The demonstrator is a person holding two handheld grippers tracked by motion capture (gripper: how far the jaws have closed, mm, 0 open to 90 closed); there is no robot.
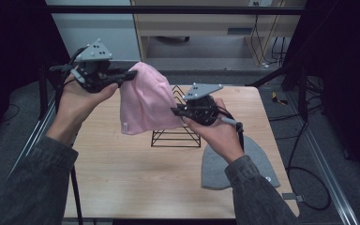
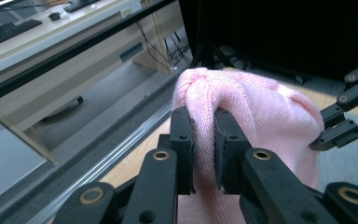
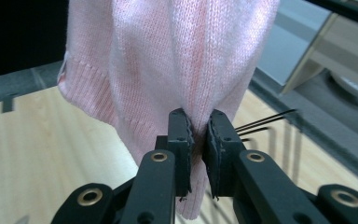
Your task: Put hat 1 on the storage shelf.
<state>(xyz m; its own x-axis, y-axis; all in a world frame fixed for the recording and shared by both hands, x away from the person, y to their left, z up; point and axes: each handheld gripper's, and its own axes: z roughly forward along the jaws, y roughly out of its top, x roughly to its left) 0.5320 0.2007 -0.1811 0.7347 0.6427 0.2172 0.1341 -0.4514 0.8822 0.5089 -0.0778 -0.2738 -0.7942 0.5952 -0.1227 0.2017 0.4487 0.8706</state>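
Nearest you, a grey beanie [image 1: 225,164] lies flat at the near right corner of the surface [image 1: 136,178], partly under your right sleeve. Your right tongs [image 1: 174,111] are above the middle of the surface, just beyond that beanie, and they are pinching the lower edge of the pink beanie [image 1: 143,101]. In the right gripper view the two pads are pressed onto a gathered fold of pink knit [image 3: 168,70], with the ribbed hem hanging to one side.

A black wire rack [image 1: 176,133] stands on the surface under and behind the pink beanie, about mid-surface, with its thin rods showing past the knit.

Farther off, toward the far left corner, your left tongs [image 1: 132,75] are held higher and are clamped on the crown of the pink beanie. In the left gripper view the pads squeeze a thick ridge of the knit [image 2: 242,102] between them, and your right tongs [image 2: 318,145] show at the beanie's other side.

The pink beanie hangs in the air between both tongs, clear of the surface.
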